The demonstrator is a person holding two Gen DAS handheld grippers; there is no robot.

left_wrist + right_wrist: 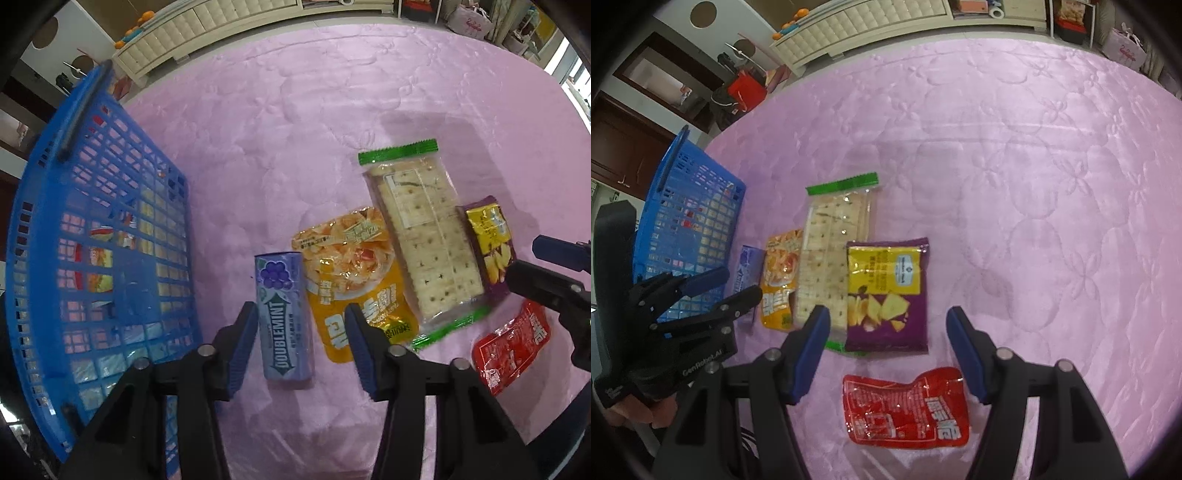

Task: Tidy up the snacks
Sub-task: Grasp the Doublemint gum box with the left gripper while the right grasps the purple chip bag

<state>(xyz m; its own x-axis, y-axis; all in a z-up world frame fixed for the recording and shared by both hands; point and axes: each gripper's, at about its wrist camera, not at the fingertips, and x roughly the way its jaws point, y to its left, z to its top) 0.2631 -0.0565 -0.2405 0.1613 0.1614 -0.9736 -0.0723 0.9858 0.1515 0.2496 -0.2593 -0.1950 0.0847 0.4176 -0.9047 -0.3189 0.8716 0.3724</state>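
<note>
The left gripper hangs over the purple rectangular Doublemint gum pack, its 2 blue-padded fingers spread wide and holding nothing. The pack lies flat on the pink quilted table with its long axis pointing away from the camera, roughly parallel to the fingers, so they straddle its short width: 1 finger sits just left of it, the other well to its right over the yellow chip pouch. The blue plastic lattice basket stands just left of the pack, already holding a few packets, so this arm is plainly the nearer one for the gum.

The right gripper is likewise wide and empty, with the red sealed snack sachet below its tips and the purple-and-yellow chip bag just ahead. The clear cracker sleeve with green ends lies between the 2 chip packets.
</note>
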